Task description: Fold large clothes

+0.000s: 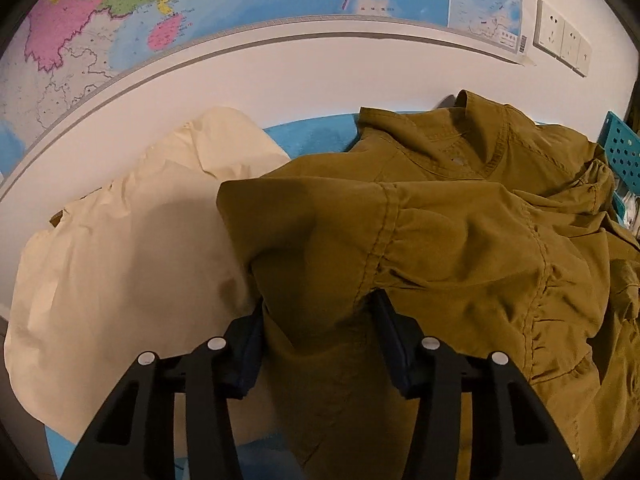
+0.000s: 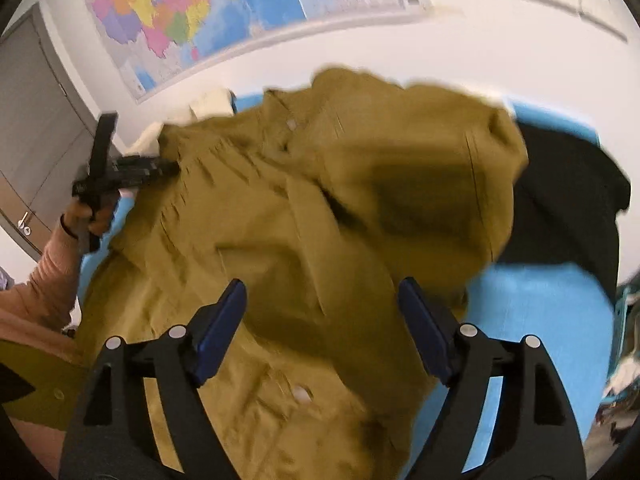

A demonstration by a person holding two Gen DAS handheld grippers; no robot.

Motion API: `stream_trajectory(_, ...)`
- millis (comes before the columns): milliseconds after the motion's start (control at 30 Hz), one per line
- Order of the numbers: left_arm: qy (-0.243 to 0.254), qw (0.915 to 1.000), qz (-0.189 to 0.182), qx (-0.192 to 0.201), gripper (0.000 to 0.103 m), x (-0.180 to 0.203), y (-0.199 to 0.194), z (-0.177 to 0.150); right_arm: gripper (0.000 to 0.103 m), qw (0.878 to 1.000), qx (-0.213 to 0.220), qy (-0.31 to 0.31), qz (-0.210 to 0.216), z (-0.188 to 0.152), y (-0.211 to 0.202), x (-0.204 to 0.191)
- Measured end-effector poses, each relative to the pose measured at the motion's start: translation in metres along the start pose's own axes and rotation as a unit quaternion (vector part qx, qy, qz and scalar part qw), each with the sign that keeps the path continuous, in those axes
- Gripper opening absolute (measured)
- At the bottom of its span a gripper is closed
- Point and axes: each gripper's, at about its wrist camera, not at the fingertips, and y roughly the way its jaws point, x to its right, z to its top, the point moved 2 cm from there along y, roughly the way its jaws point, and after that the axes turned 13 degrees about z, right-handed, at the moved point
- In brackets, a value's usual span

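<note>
Closest to the left wrist camera, the left gripper (image 1: 318,320) is seen with a fold of the olive-brown jacket (image 1: 440,216) bunched between its two dark fingers; the cloth fills the gap and touches both pads, so the jaws appear clamped on it, only partly apart. In the right wrist view, the right gripper (image 2: 322,312) is held just above the same jacket (image 2: 304,216), its blue-padded jaws standing wide apart with nothing pinched between them, though the picture is blurred. The jacket is spread in loose, crumpled folds over a light blue table surface (image 2: 536,320), with its collar and a snap button turned toward the wall. At its left, seen from the left wrist, a cream-coloured garment (image 1: 132,240) lies partly beneath the jacket's edge. At the jacket's far right edge in the right wrist view, a black garment (image 2: 572,208) is laid on the blue surface. At the left of that view a hand (image 2: 86,216) in a pink sleeve (image 2: 52,276) is seen holding the left gripper (image 2: 170,168) against the cloth. Farther back, a teal perforated basket (image 1: 620,148) stands beside the jacket, and a coloured wall map (image 1: 200,12) and a row of white wall sockets (image 1: 562,38) are mounted on the white wall.
</note>
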Motion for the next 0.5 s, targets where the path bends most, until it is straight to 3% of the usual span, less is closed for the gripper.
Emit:
stream_trajectory(67, -0.004, 1.0000, 0.009, -0.002, 0.047, 0.003, 0.002, 0.001, 0.030, 1.000, -0.009, 0.000, -0.007, 0.001, 0.006, 0.000)
stream_trajectory(167, -0.014, 0.9997, 0.017, -0.003, 0.045, 0.005, 0.002, 0.002, 0.015, 0.998, 0.032, -0.043, -0.026, 0.018, -0.012, -0.014)
stream_trajectory(267, -0.025, 0.9995, 0.019, -0.004, 0.045, 0.003, 0.001, 0.000, 0.015, 0.995, 0.066, -0.059, -0.052, 0.038, -0.033, -0.017)
stream_trajectory(333, -0.035, 0.9992, 0.020, -0.004, 0.045, 0.002, 0.001, -0.001, 0.018, 0.995, 0.046, -0.058, -0.072, 0.046, -0.024, -0.010)
stream_trajectory(433, -0.040, 0.9988, 0.028, -0.001, 0.045, 0.004, 0.001, -0.003, 0.035, 0.994, -0.006, -0.021, -0.103, 0.042, 0.012, 0.017)
stream_trajectory(500, -0.039, 0.9986, 0.035, 0.005, 0.048, 0.004, -0.002, -0.004, 0.042, 0.993, -0.007, -0.007, -0.114, 0.038, 0.022, 0.023)
